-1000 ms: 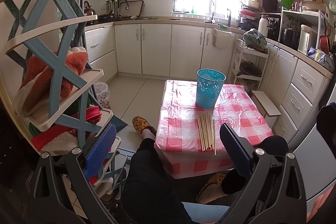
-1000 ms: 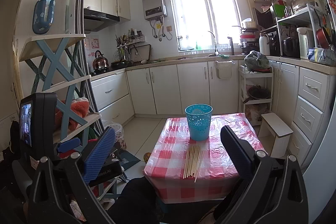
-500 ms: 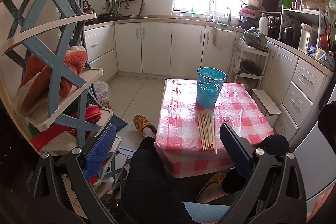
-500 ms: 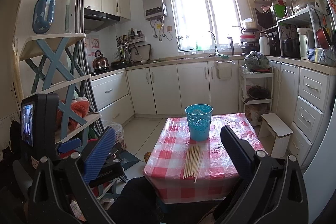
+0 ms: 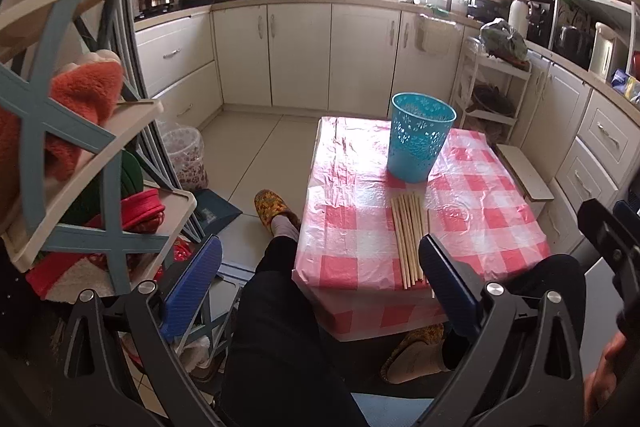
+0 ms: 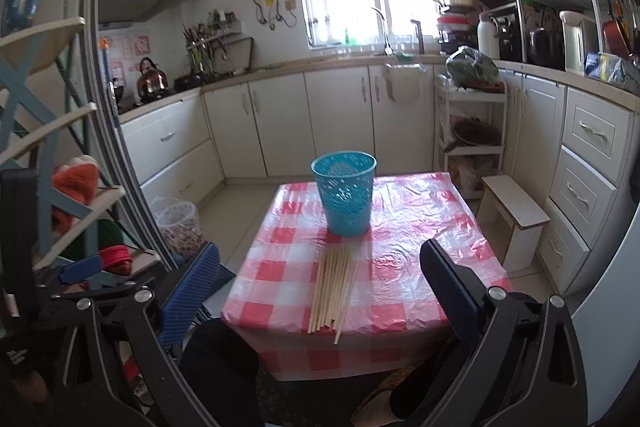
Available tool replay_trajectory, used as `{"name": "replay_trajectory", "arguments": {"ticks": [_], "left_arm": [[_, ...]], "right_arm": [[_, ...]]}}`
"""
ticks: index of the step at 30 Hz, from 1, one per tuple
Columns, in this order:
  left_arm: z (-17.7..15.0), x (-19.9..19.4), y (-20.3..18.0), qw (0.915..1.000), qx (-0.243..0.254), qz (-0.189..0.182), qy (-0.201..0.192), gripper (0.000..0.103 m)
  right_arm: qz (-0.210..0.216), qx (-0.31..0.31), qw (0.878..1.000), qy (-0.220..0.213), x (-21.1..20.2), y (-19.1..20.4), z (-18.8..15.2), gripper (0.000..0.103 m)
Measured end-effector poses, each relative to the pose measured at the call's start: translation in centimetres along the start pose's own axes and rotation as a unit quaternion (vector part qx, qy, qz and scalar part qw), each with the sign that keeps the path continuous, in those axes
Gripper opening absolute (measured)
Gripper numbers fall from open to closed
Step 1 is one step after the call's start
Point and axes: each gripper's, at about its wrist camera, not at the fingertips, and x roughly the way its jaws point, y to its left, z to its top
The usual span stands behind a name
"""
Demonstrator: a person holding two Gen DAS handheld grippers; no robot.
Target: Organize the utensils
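Several wooden chopsticks lie side by side near the front edge of a low table with a red-and-white checked cloth. Behind them stands a teal perforated holder, upright, with nothing showing inside it in the right wrist view. My left gripper hangs open over the person's lap, short of the table. My right gripper is open too, its fingers framing the chopsticks from a distance. Neither touches anything.
A blue-and-cream shelf rack with red cloths stands close on the left. The person's black-trousered legs and yellow slippers sit at the table's front. A white step stool is right of the table; cabinets line the walls.
Both grippers have moved forward, toward the table, so the chopsticks and holder look nearer. Both stay open; nothing on the table has moved.
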Motion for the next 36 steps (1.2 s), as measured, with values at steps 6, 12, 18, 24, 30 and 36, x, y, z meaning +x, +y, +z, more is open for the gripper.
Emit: {"name": "replay_trajectory", "arguments": {"ticks": [6,12,18,24,30,36], "left_arm": [[1.3,8.3,-1.0,0.9979,-0.008,-0.006,0.064,0.095],[1.6,15.4,-1.7,0.9936,-0.016,-0.003,0.112,0.095],[1.9,20.8,-3.3,0.99,-0.006,-0.008,0.141,0.095],[2.0,25.4,-5.5,0.9858,0.012,-0.01,0.167,0.095],[1.7,29.7,-8.2,0.9798,0.034,-0.028,0.195,0.095],[1.4,32.9,-9.8,0.9772,0.036,-0.026,0.208,0.091]], "right_arm": [[-0.025,0.012,0.995,0.099,12.8,-3.7,-1.9,0.094],[0.002,0.033,0.978,0.205,23.3,-4.8,-5.1,0.046],[-0.015,0.022,0.971,0.237,26.8,-4.7,-6.7,0.034],[-0.021,-0.042,0.971,0.236,27.8,-4.7,-7.1,0.014],[0.005,-0.098,0.966,0.238,30.4,-6.2,-5.4,0.012],[0.033,-0.066,0.97,0.231,31.8,-8.2,-4.6,0.012]]}}
